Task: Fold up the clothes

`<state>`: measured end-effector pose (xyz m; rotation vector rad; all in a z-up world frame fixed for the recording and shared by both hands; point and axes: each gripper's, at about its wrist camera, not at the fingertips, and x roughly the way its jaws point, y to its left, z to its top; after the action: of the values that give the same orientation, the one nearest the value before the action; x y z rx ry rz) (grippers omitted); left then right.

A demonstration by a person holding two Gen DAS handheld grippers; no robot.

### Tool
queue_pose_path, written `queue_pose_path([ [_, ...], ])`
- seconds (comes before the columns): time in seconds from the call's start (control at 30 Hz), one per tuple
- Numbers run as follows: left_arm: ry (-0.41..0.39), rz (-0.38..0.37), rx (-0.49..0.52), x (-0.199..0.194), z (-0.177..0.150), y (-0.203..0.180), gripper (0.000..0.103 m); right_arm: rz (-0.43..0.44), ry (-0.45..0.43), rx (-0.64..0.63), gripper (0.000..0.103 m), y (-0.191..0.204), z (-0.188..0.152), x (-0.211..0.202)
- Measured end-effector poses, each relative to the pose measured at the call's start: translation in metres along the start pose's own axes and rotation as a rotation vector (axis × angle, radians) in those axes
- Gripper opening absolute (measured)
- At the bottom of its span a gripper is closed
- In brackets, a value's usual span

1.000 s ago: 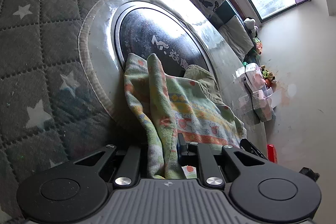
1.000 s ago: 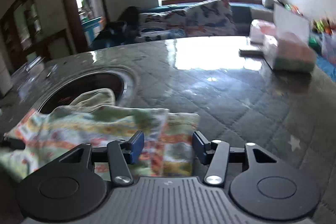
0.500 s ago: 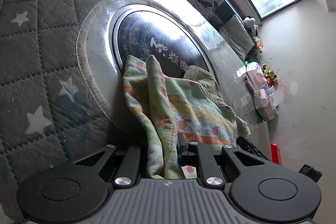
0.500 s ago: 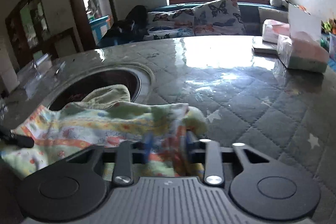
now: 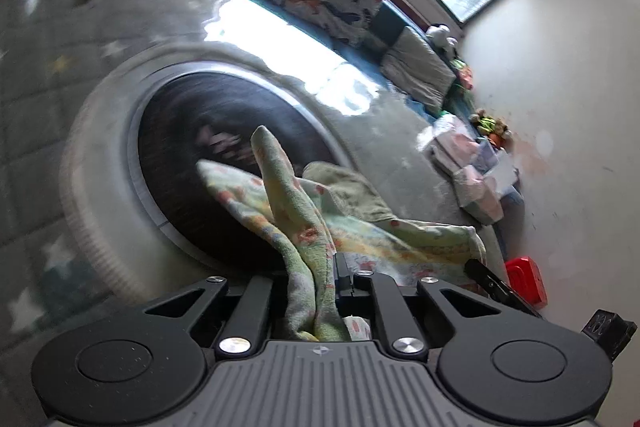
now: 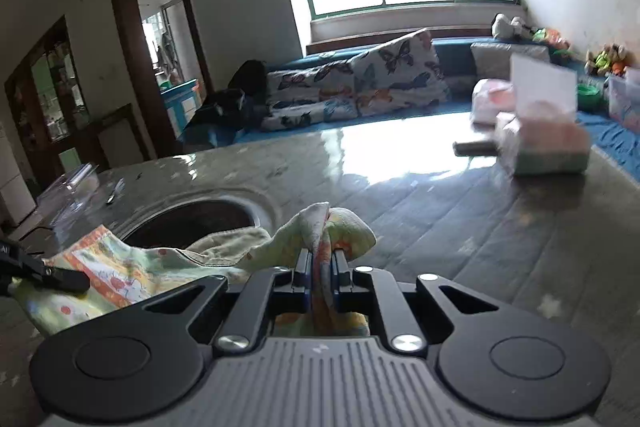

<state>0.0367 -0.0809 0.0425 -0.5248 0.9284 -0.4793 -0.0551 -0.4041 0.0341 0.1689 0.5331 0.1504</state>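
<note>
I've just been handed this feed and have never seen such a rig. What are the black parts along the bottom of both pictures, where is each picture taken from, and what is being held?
No robot arm here: a person holds a two-finger gripper in each hand, each with a fisheye camera looking along its fingers. The black parts are the grippers' own bodies.

The left wrist view shows the left gripper, the right wrist view the right gripper. Both are closing on the same patterned cloth, a bunch of it pinched in each.

The cloth lies on a quilted, star-printed table cover under a glossy sheet, partly over a dark round recess. Tissue packs sit at the far side.
</note>
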Motion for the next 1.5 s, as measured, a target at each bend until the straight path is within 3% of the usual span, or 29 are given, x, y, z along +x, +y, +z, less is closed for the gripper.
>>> queue_pose_path([
  [0.53, 0.063, -0.091, 0.157, 0.097, 0.036, -0.104, 0.010, -0.229, -0.132, 0.037, 0.008, -0.078, 0.053, -0.022],
  [0.77, 0.131, -0.078, 0.197, 0.136, 0.028, -0.119, 0.010, -0.297, -0.085, 0.084, 0.008, -0.115, 0.038, 0.000],
  [1.03, 0.203, -0.006, 0.196, 0.158, 0.015, -0.102, 0.012, -0.350, 0.003, 0.139, 0.009, -0.141, 0.008, 0.023],
  [1.23, 0.202, 0.036, 0.217, 0.156, 0.011, -0.097, 0.023, -0.414, 0.040, 0.124, 0.011, -0.143, 0.000, 0.031],
  [1.37, 0.180, 0.062, 0.235, 0.151, 0.012, -0.098, 0.043, -0.422, 0.024, 0.114, 0.016, -0.141, -0.002, 0.023],
  [1.4, 0.174, 0.069, 0.239, 0.149, 0.012, -0.098, 0.044, -0.422, 0.019, 0.110, 0.017, -0.140, -0.002, 0.021],
  [1.47, 0.161, 0.081, 0.251, 0.147, 0.012, -0.100, 0.044, -0.395, 0.014, 0.093, 0.025, -0.132, -0.001, 0.015],
  [1.5, 0.156, 0.083, 0.256, 0.147, 0.012, -0.100, 0.046, -0.376, 0.008, 0.079, 0.036, -0.125, -0.001, 0.013],
])
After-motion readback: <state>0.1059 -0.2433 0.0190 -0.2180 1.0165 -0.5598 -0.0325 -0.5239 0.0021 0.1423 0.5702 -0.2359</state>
